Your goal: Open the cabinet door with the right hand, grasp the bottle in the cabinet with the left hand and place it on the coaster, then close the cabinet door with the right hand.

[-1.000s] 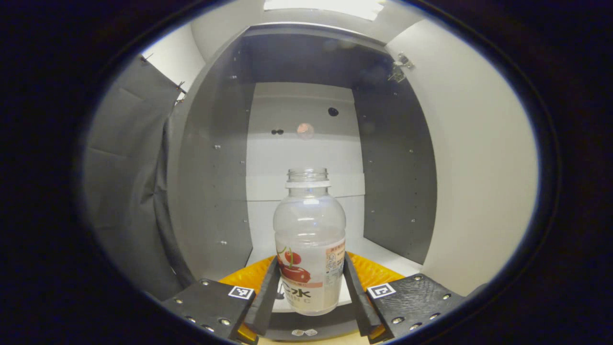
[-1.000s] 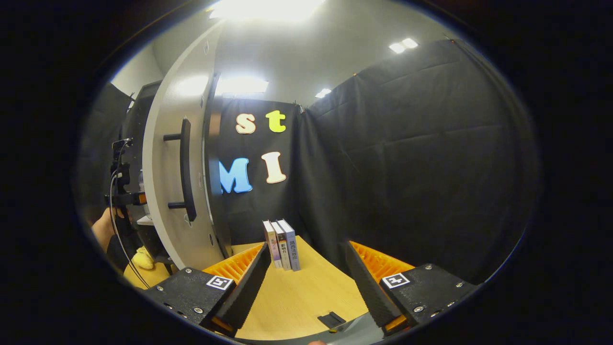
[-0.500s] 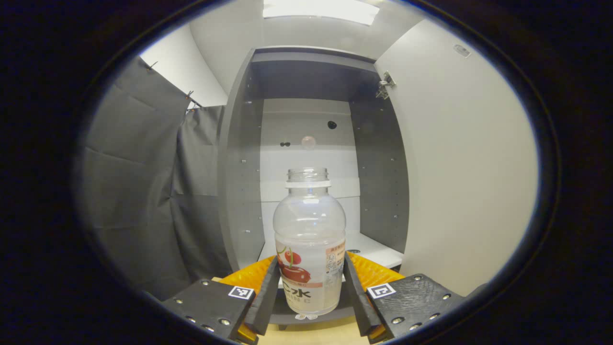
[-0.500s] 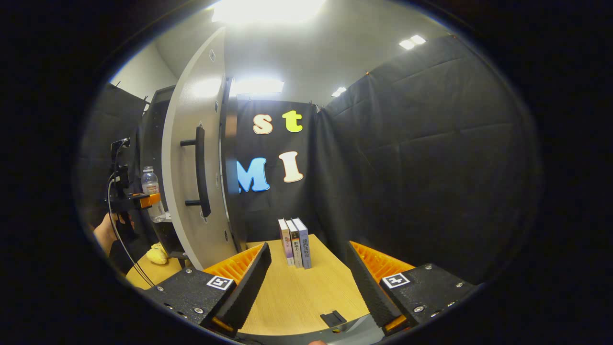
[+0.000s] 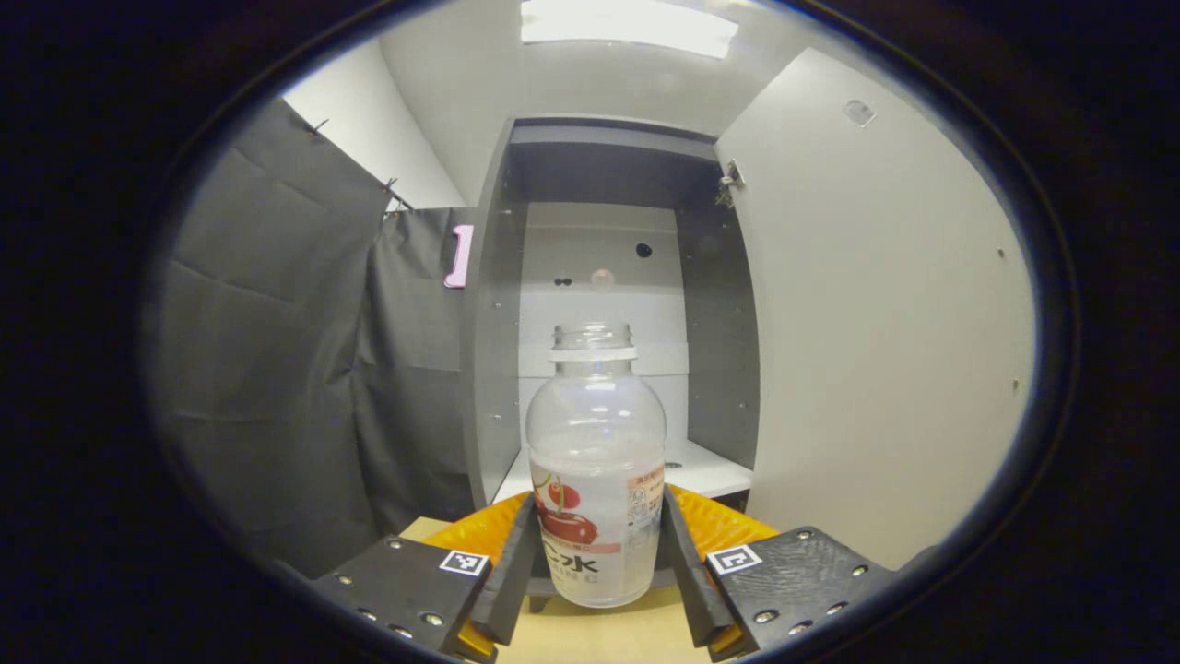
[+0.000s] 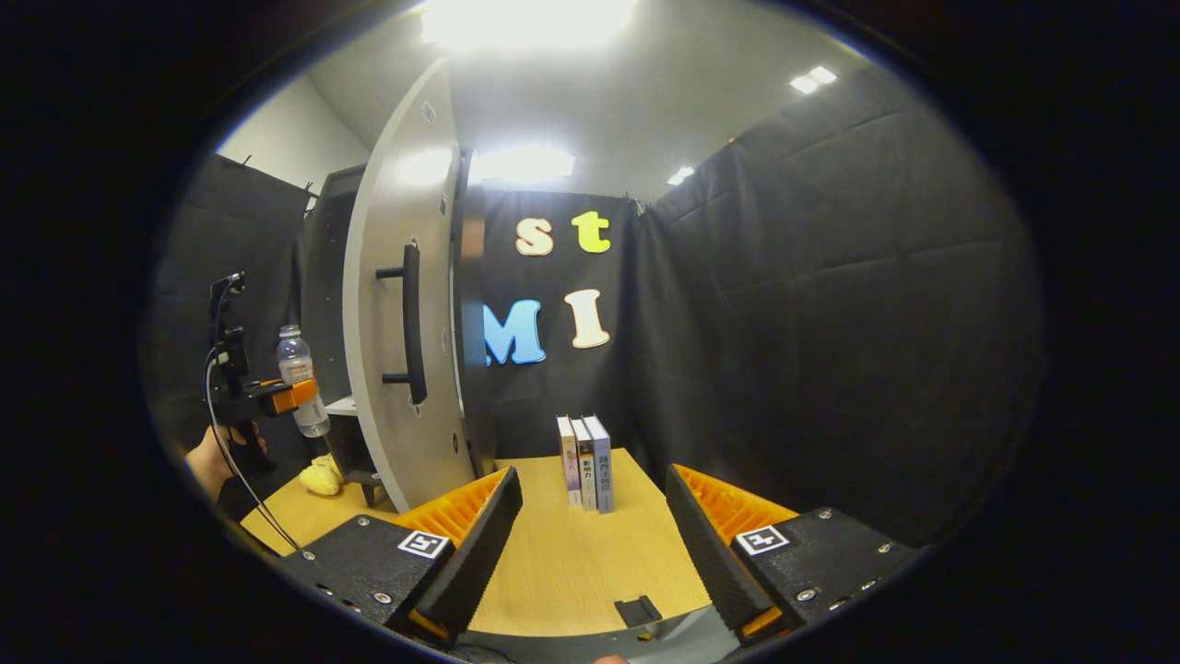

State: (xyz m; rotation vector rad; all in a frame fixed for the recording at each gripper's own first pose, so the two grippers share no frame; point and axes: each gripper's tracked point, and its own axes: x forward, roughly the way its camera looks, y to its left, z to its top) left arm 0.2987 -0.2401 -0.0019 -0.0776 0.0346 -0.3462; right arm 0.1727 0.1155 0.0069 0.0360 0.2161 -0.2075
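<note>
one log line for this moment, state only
phase: bottle out of cabinet | left gripper: shut on bottle | right gripper: open, idle | cabinet door: open | bottle upright, uncapped

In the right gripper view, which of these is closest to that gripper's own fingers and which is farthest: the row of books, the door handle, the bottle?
1. Books: upright on the table, just ahead of the right gripper.
2. Door handle: on the open cabinet door, to the left.
3. Bottle: far left, beyond the door, held by the left gripper.

Black cloth walls [image 6: 830,304] enclose the pale wooden worktop [image 6: 572,572]. Three books [image 6: 586,461] stand upright at the worktop's far edge, against the cloth. Bright ceiling lights [image 6: 525,18] glare overhead.
</note>
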